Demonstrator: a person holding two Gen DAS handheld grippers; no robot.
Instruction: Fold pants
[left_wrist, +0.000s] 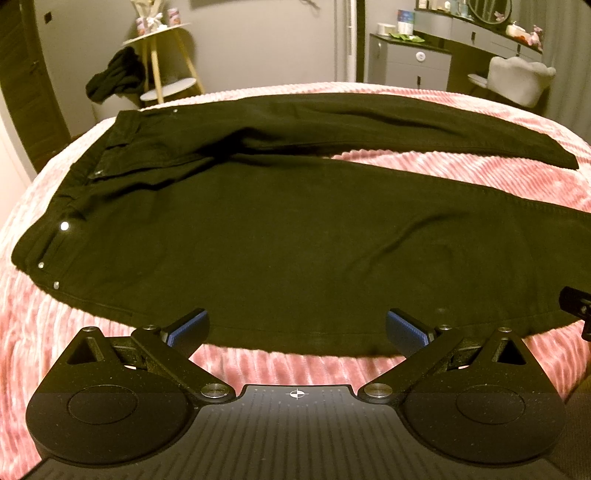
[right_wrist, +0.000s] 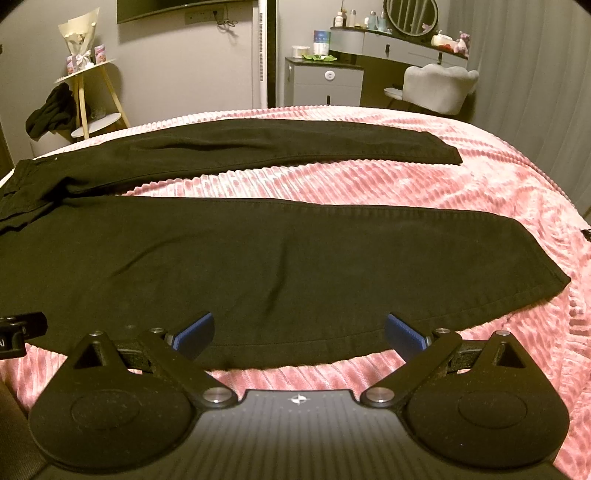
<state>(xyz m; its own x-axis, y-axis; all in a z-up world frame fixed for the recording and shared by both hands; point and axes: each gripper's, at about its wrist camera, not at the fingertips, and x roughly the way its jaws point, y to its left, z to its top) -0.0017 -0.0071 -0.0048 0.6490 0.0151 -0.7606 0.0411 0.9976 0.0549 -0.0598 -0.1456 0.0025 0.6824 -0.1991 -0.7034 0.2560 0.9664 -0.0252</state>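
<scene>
Black pants (left_wrist: 280, 236) lie flat on a pink ribbed bedspread (left_wrist: 258, 363), waistband at the left, the two legs spread apart toward the right. My left gripper (left_wrist: 297, 326) is open and empty, hovering at the near edge of the upper near leg. My right gripper (right_wrist: 299, 330) is open and empty at the near edge of the lower near leg (right_wrist: 280, 273), whose hem lies at the right. The far leg (right_wrist: 295, 146) lies near the bed's back edge. Each gripper shows at the edge of the other's view.
Beyond the bed stand a yellow-legged side table (right_wrist: 88, 92) with dark clothing hung on it, a grey cabinet (right_wrist: 325, 83), a vanity desk with a round mirror (right_wrist: 410, 14) and a pale chair (right_wrist: 439, 86). Bedspread lies bare at the right.
</scene>
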